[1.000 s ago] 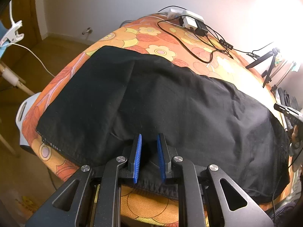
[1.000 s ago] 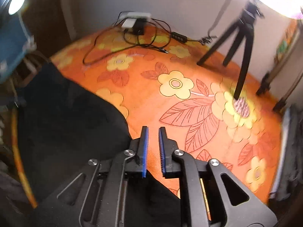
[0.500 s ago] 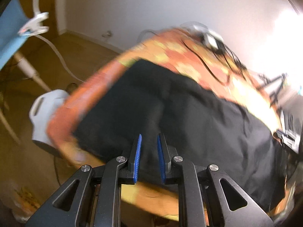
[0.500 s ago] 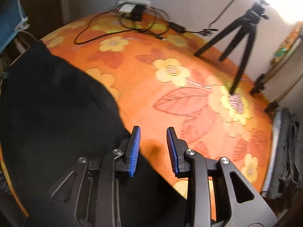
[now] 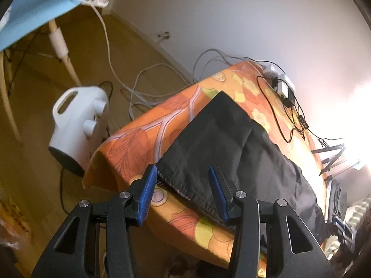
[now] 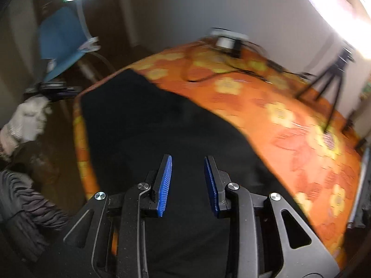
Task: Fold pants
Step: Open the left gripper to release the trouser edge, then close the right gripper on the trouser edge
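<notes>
The black pants (image 5: 234, 153) lie spread flat along the near side of the table with the orange flowered cloth (image 5: 143, 136). My left gripper (image 5: 183, 180) is open, its blue pads on either side of the pants' near left corner hem, not closed on it. In the right wrist view the pants (image 6: 148, 125) fill the left and middle of the table. My right gripper (image 6: 187, 173) is open and empty, hovering over the black fabric.
A white appliance (image 5: 78, 125) stands on the floor left of the table. A blue chair (image 5: 34, 9) with a clip lamp is at far left. A power strip and black cables (image 5: 283, 88) lie at the table's back. A tripod (image 6: 329, 85) stands at right.
Both grippers have opened wide. My left gripper has swung left to the pants' left corner at the table's end. My right gripper has swung left, now over the black fabric.
</notes>
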